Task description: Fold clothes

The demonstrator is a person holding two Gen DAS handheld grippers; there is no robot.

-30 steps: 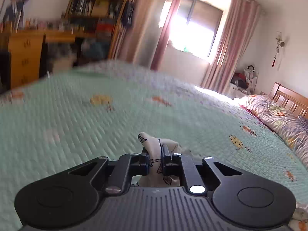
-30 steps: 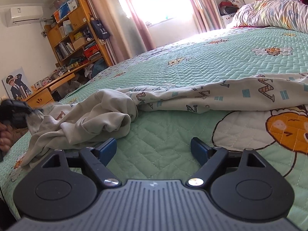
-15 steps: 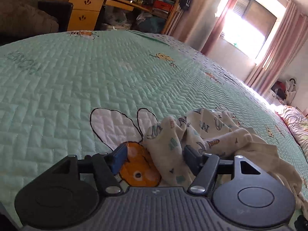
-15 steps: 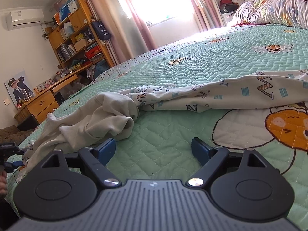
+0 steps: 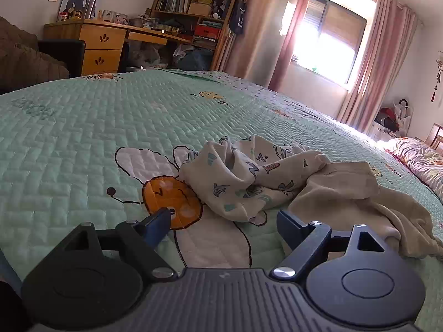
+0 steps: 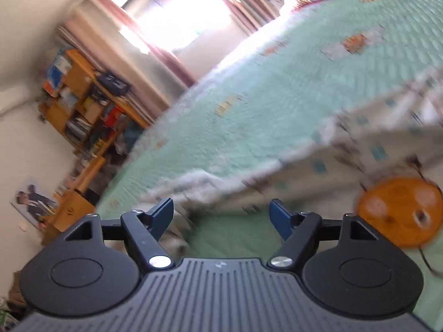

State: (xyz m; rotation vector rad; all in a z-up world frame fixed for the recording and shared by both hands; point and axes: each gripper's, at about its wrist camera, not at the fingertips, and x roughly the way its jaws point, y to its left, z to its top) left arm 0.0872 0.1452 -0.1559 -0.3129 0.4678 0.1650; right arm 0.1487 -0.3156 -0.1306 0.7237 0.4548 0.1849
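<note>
Bright daylight from the window [image 5: 329,41] at one o'clock, blown out to white glare. Sharp focus in the left wrist view, with fisheye bending and dark corners at the rim. Heavy motion blur across the right wrist view, smearing the bed cover [image 6: 277,105] and shelves [image 6: 83,105]; window [image 6: 177,19] overexposed at eleven o'clock

The left wrist view looks low across the mint-green quilted bedspread [image 5: 83,138] toward the wooden bookshelf [image 5: 193,2] and the bright curtained window [image 5: 329,38], close to the crumpled cream letter-print garment [image 5: 249,182]. The right wrist view, tilted and blurred, faces the same shelf [image 6: 83,105], window [image 6: 177,13], bedspread [image 6: 249,105] and garment [image 6: 346,152].
</note>
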